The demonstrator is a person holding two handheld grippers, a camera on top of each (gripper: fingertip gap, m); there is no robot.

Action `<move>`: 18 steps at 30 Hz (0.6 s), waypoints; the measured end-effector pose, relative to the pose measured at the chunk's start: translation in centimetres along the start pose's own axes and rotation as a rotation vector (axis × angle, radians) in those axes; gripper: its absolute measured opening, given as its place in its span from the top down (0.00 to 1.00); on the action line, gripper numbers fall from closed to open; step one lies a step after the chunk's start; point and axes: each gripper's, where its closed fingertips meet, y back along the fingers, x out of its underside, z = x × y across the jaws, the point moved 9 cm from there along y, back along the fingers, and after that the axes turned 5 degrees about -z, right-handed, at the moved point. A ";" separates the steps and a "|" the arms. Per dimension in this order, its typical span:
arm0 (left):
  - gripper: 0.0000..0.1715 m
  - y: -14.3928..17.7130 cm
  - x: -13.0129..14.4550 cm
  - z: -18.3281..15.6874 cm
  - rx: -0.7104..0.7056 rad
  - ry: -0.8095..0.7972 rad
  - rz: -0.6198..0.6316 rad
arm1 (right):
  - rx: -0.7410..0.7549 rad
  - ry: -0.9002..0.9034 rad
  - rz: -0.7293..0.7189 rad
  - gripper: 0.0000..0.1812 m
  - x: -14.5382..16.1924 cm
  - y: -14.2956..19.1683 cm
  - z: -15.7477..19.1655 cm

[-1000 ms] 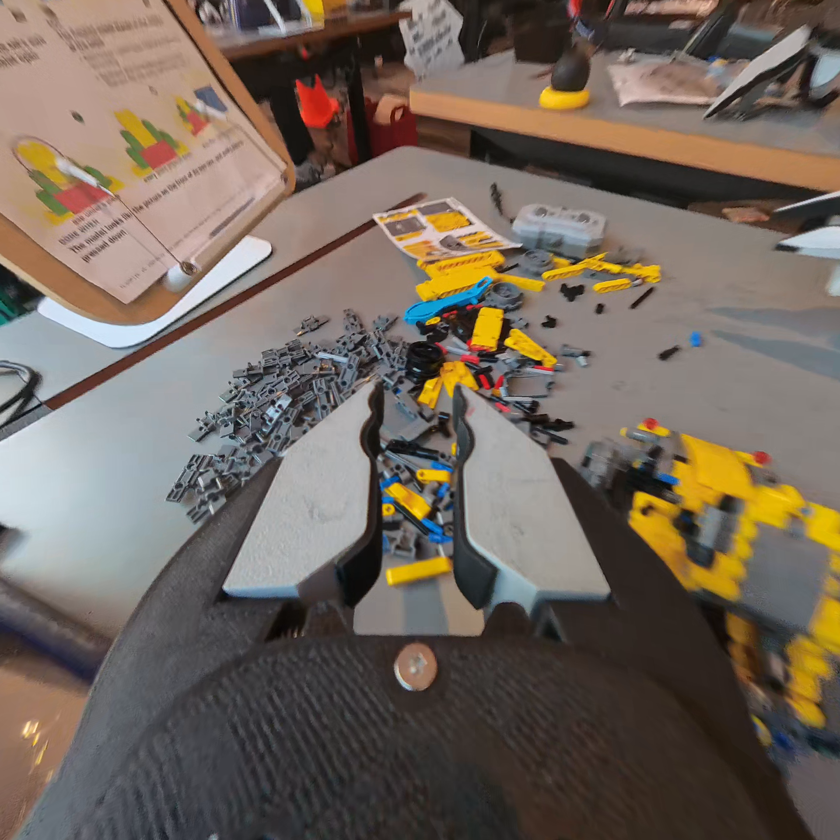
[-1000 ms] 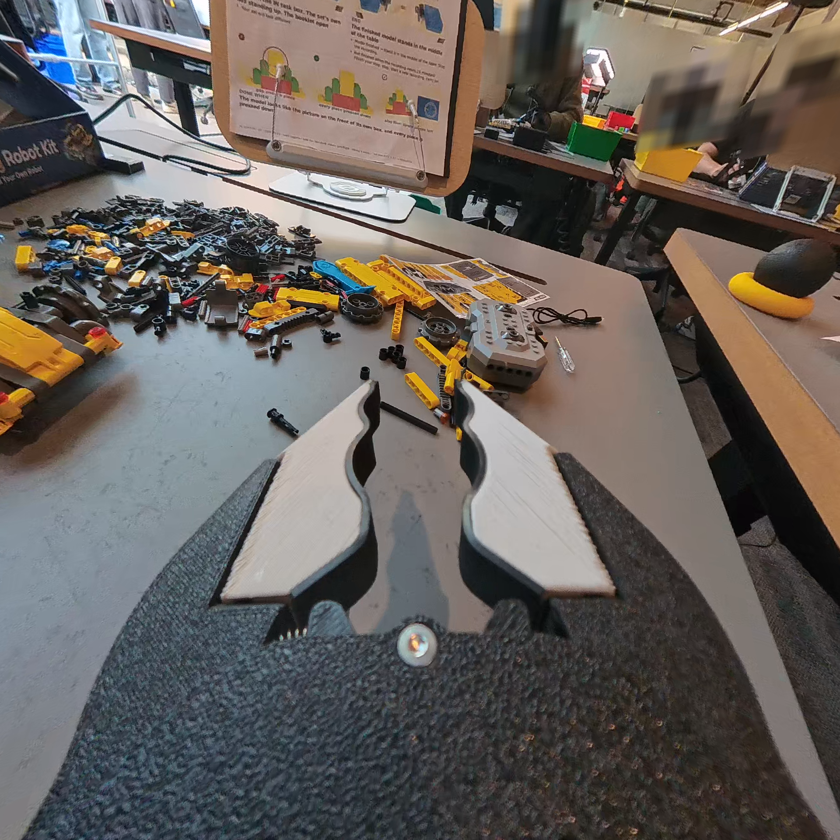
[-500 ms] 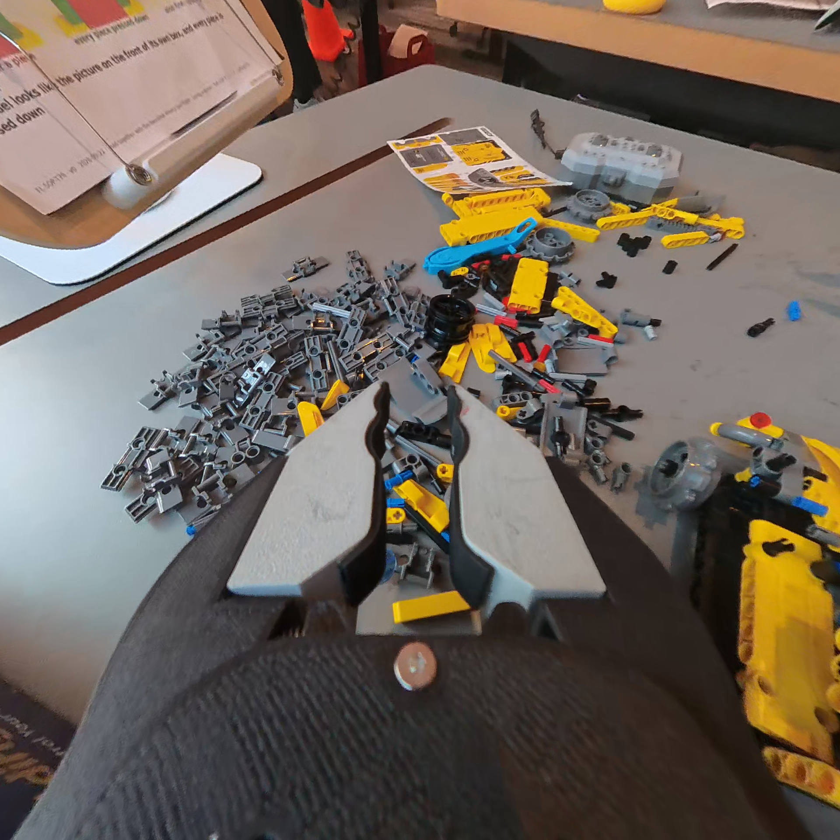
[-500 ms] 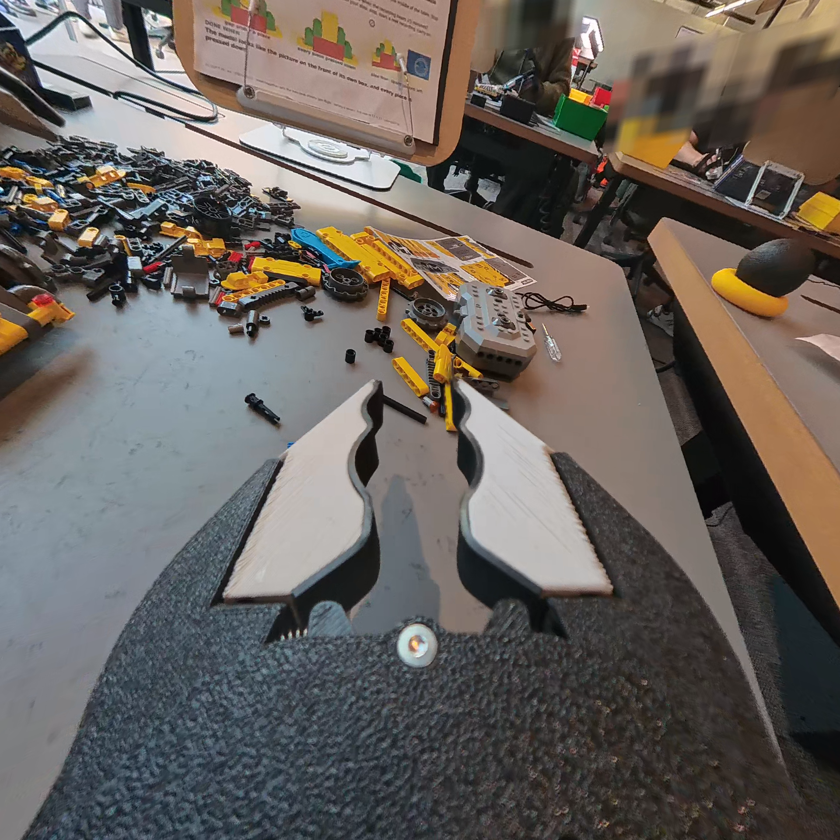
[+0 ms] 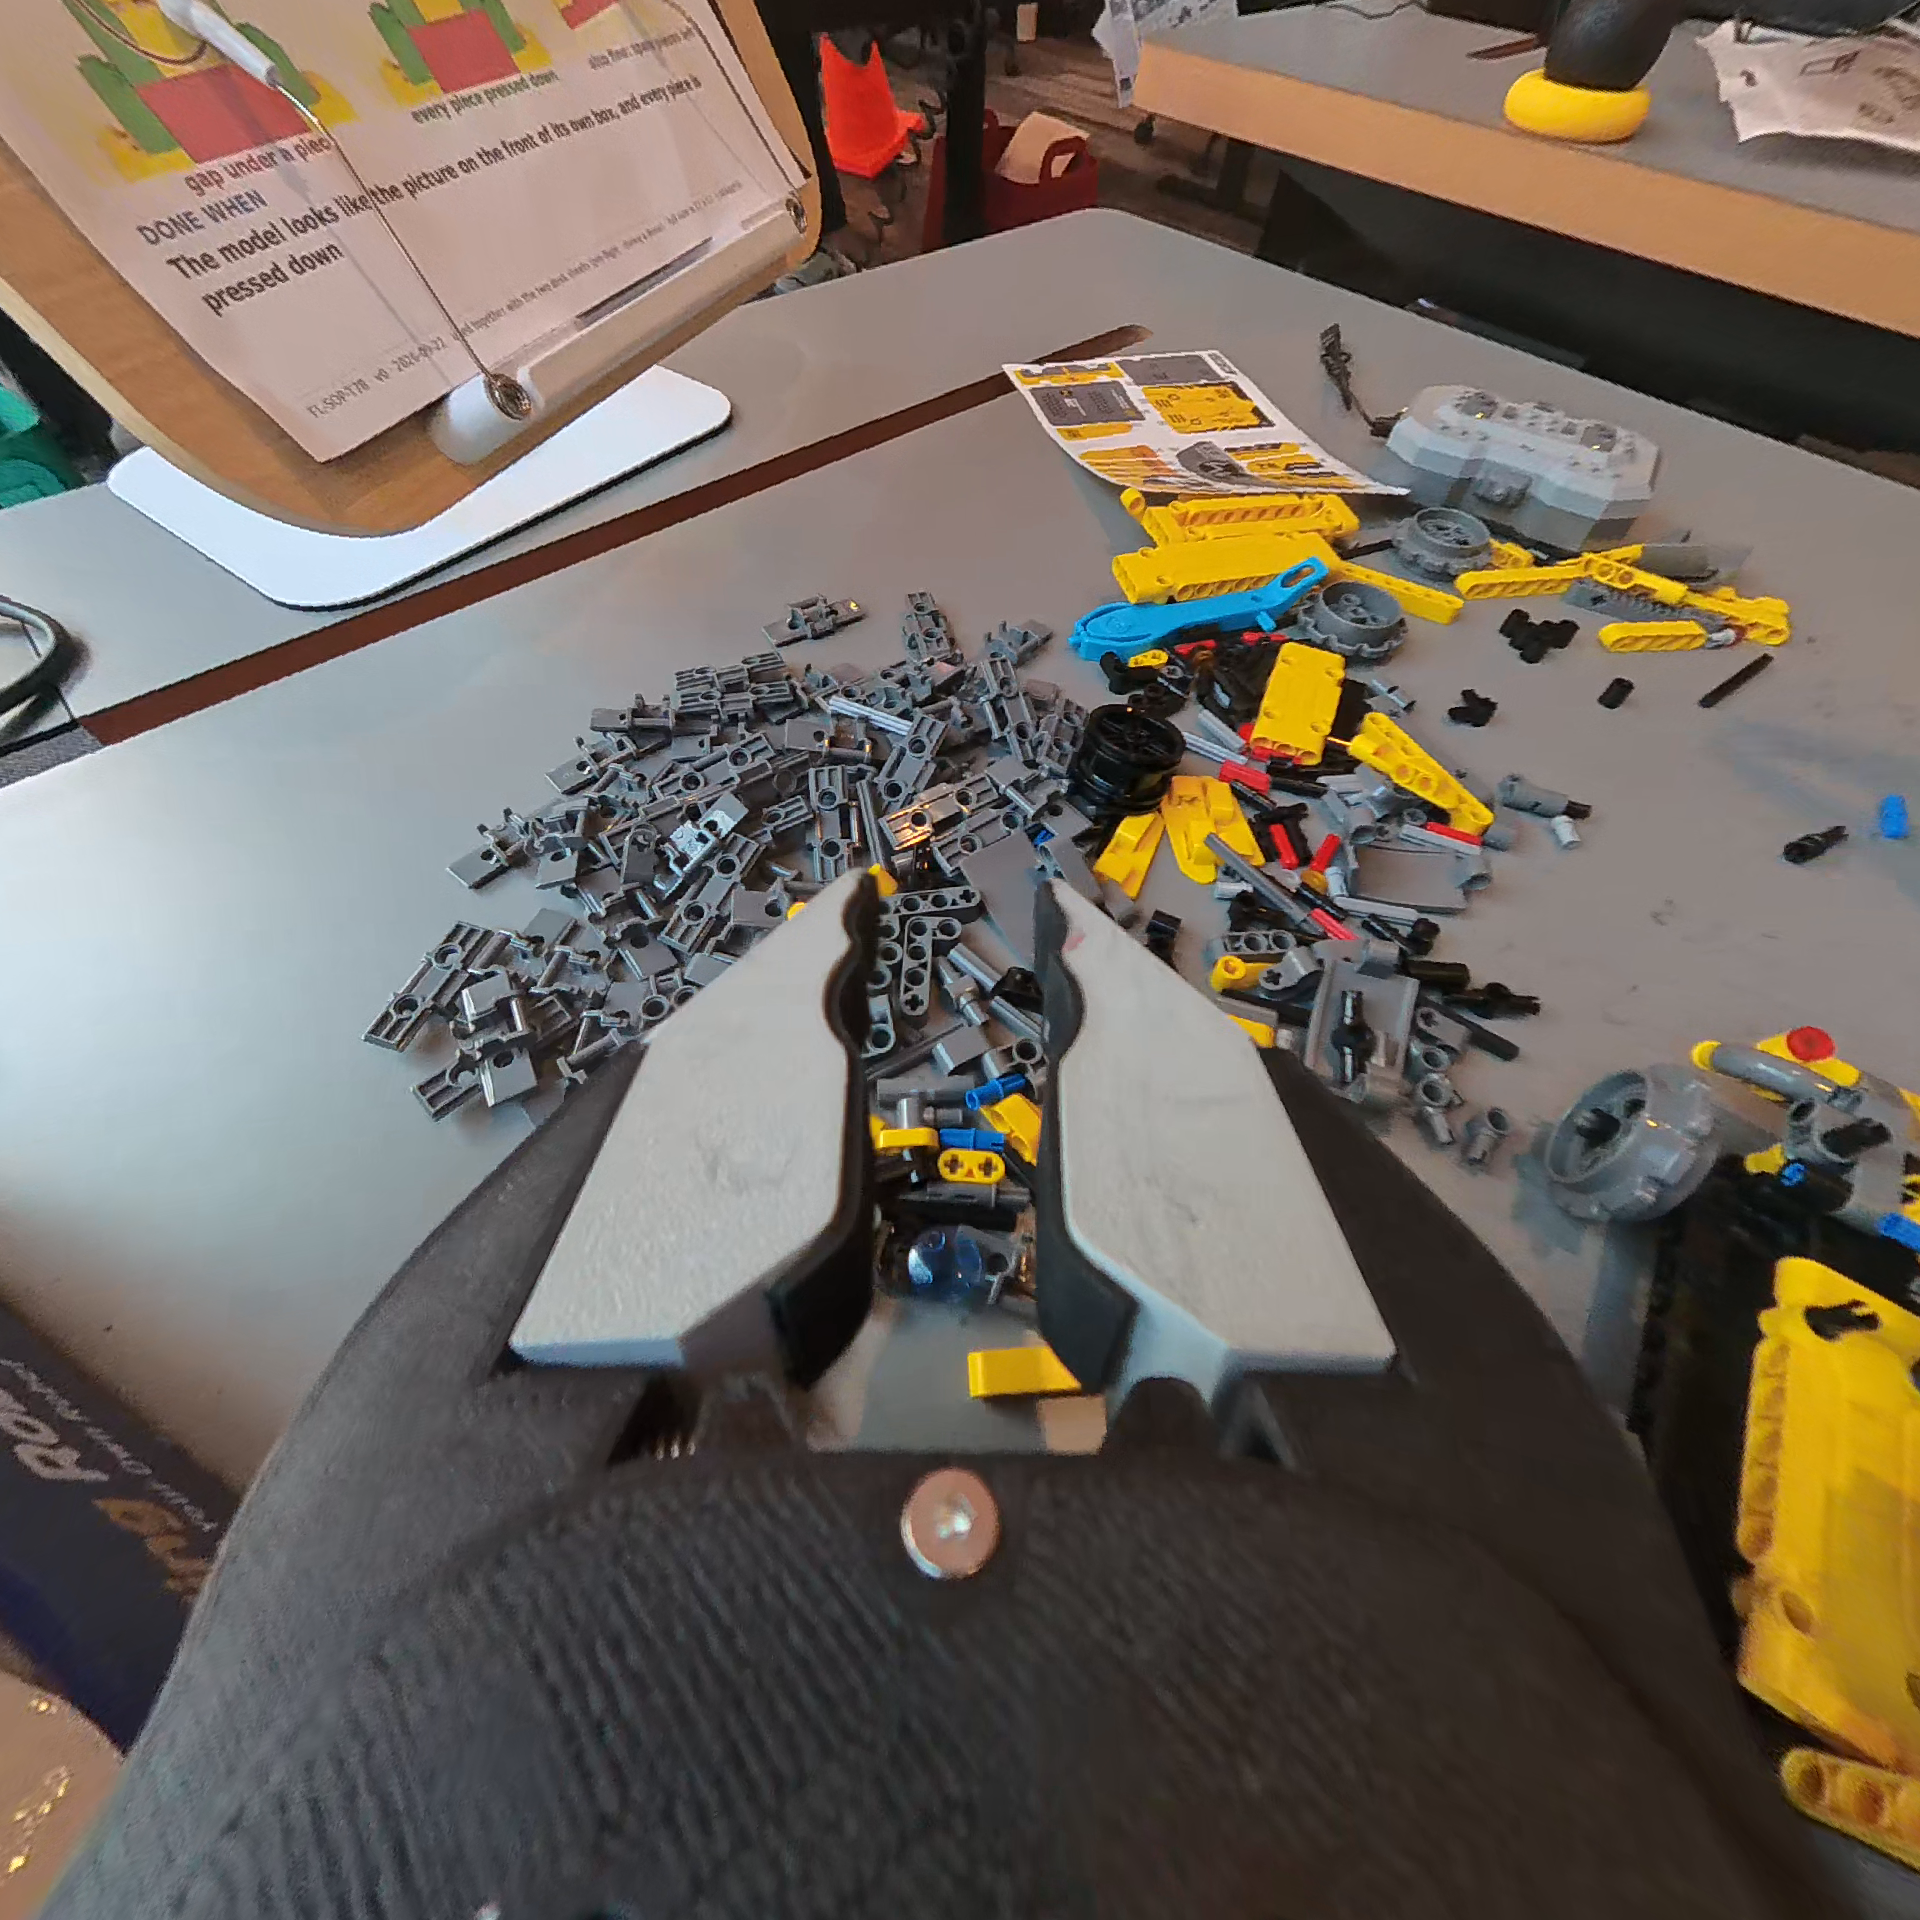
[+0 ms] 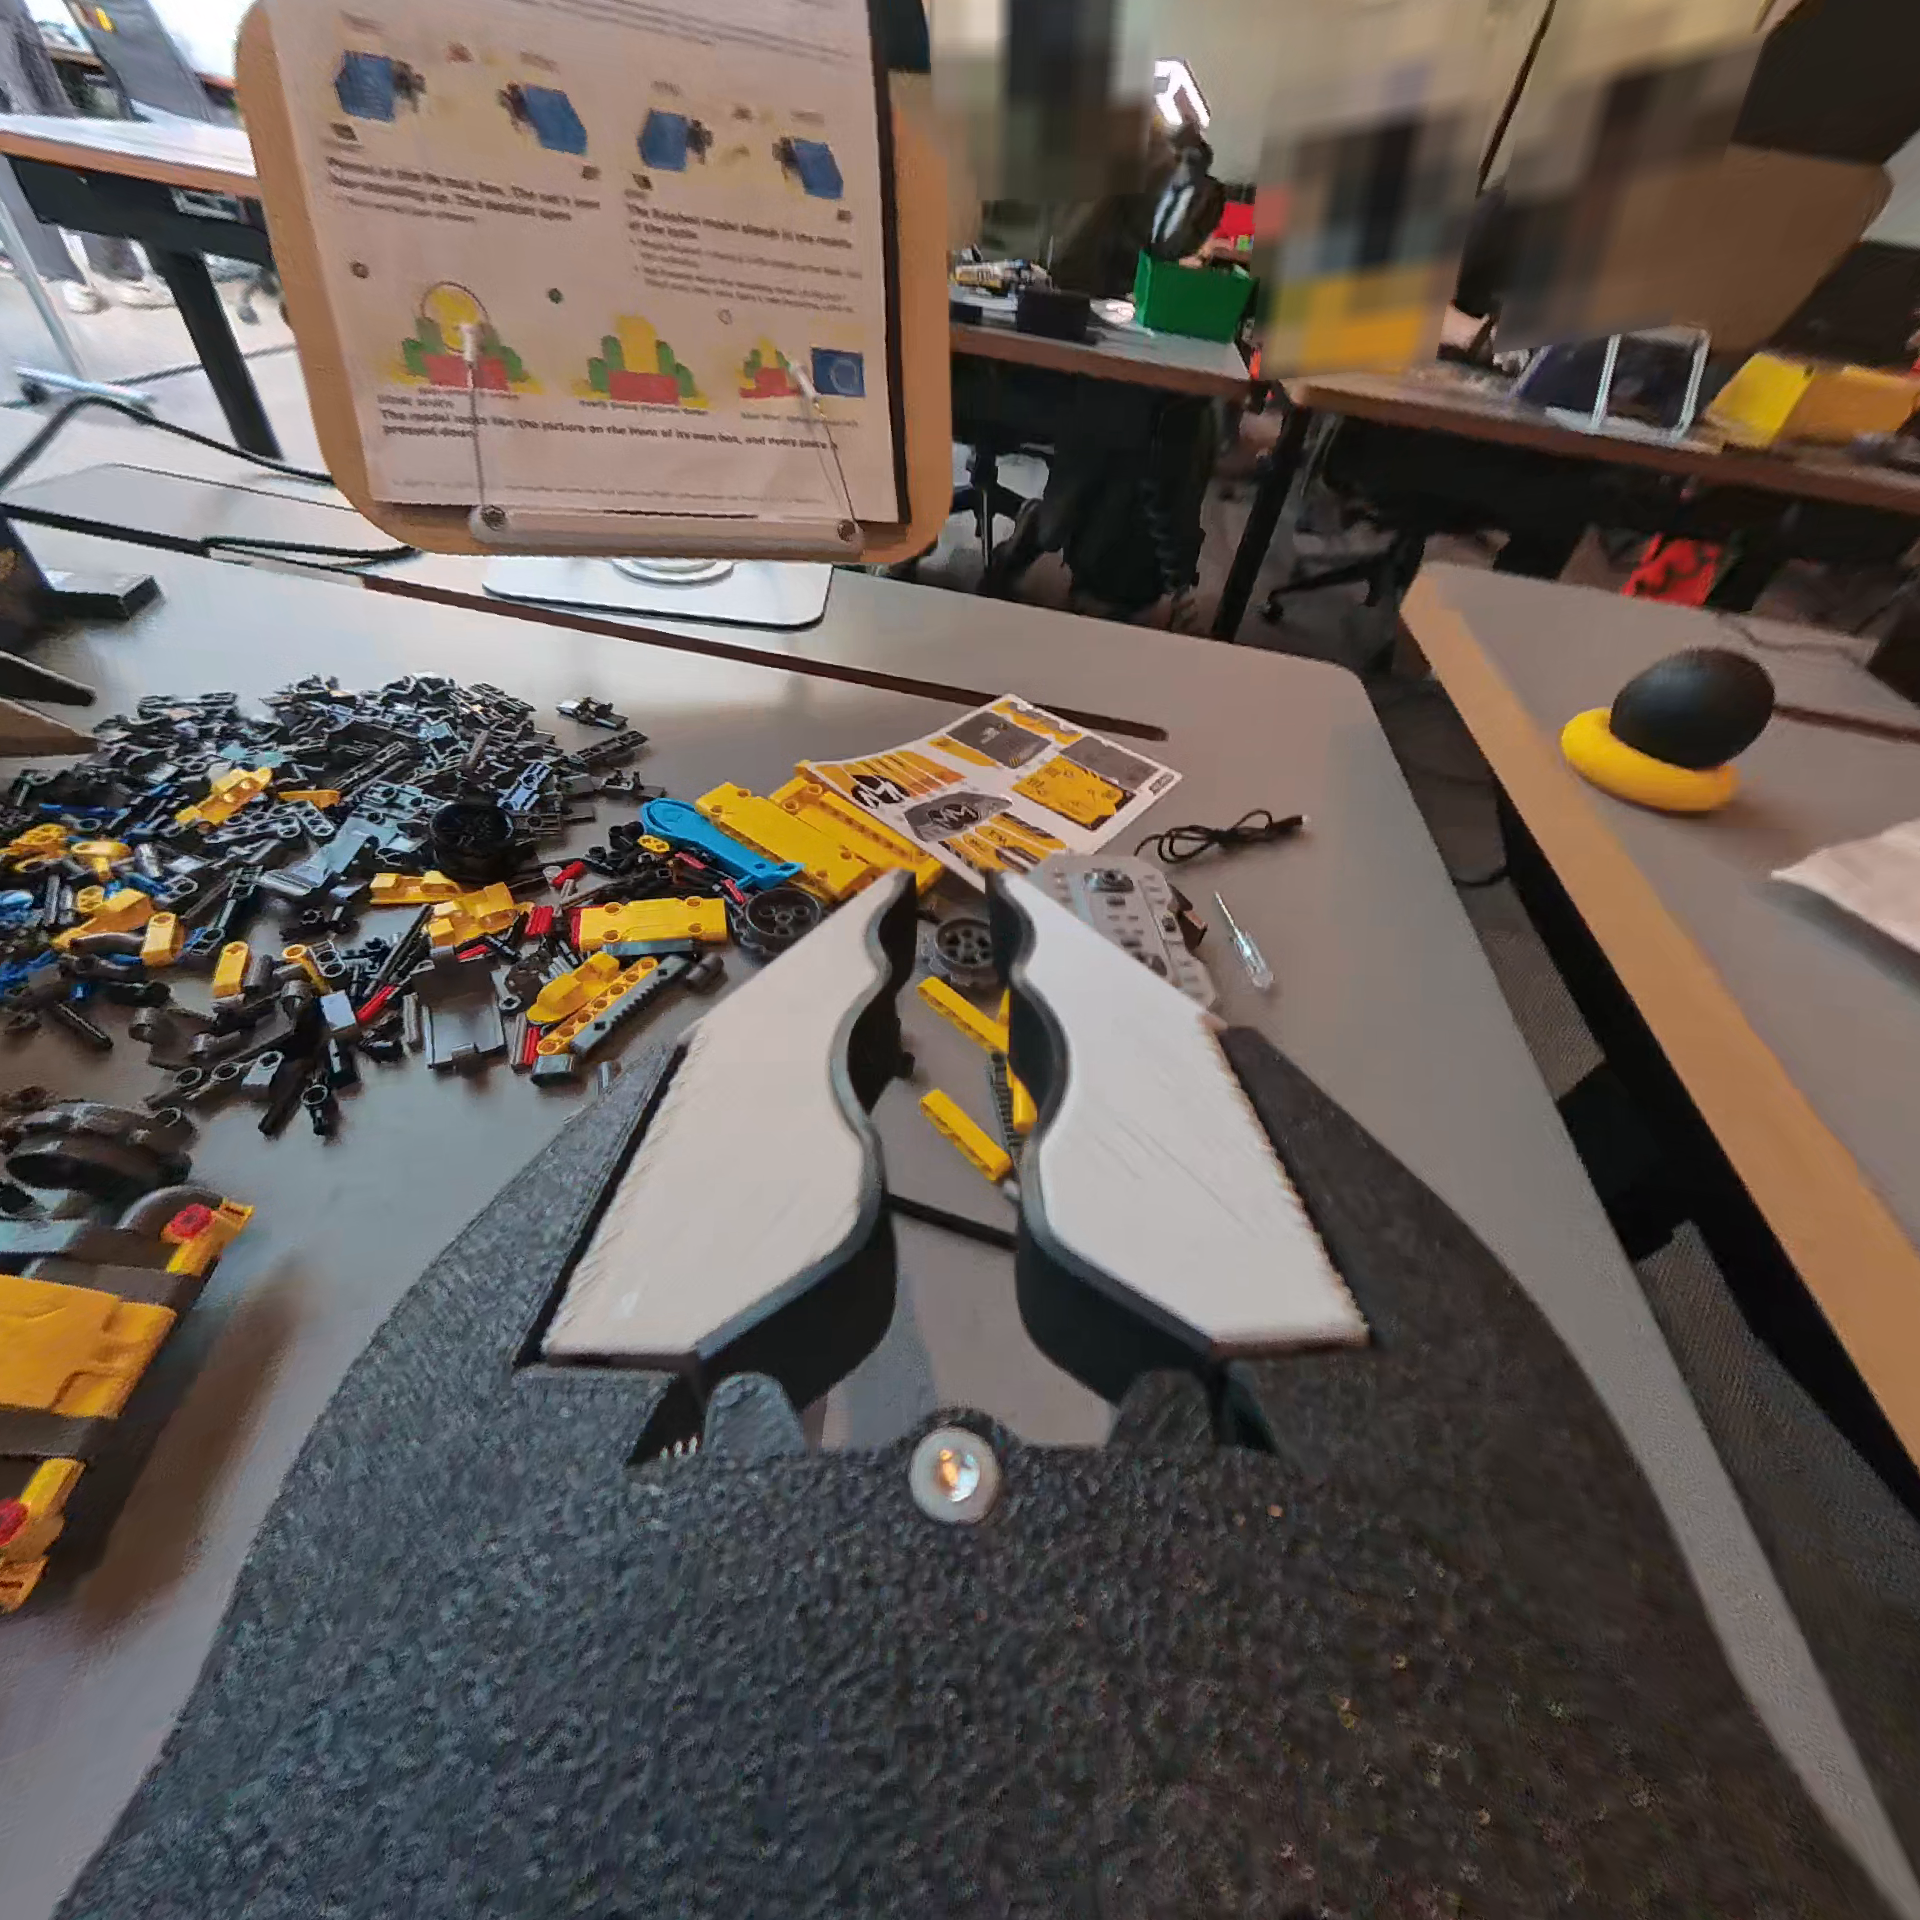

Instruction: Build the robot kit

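Observation:
My left gripper is open and empty. It hovers low over a heap of small grey, black, yellow and blue building parts, between a pile of dark grey track links and a mixed parts pile. A partly built yellow vehicle model lies to its right. My right gripper is empty, its fingers only a narrow gap apart. It sits over loose yellow beams, just short of a grey wheel hub and a grey battery box.
A wooden document stand with a printed sheet stands at the back; it also shows in the right wrist view. A sticker sheet, black cable and small screwdriver lie near the table's right edge. A neighbouring table holds a black ball on a yellow ring. Some 35 cm of space lies between my two pairs of fingers. The partly built yellow vehicle model lies some 15 cm from my left tips, 30 cm from my right tips. The grey wheel hub lies around 20 cm away from my right fingertips. My left wrist view looks at it from another angle.
My right gripper has moved forward over the yellow beams toward the battery box, and its fingers have narrowed. My left gripper has shifted over the parts heap, still open.

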 end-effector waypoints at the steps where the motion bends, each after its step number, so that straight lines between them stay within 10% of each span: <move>1: 0.84 0.0 0.0 0.0 -0.003 0.004 -0.001 | 0.012 -0.026 0.017 0.93 0.5 0.1 -0.3; 18: 0.83 -0.1 0.1 -0.1 0.032 0.018 0.008 | -0.203 0.025 0.672 0.92 8.4 -6.2 -3.5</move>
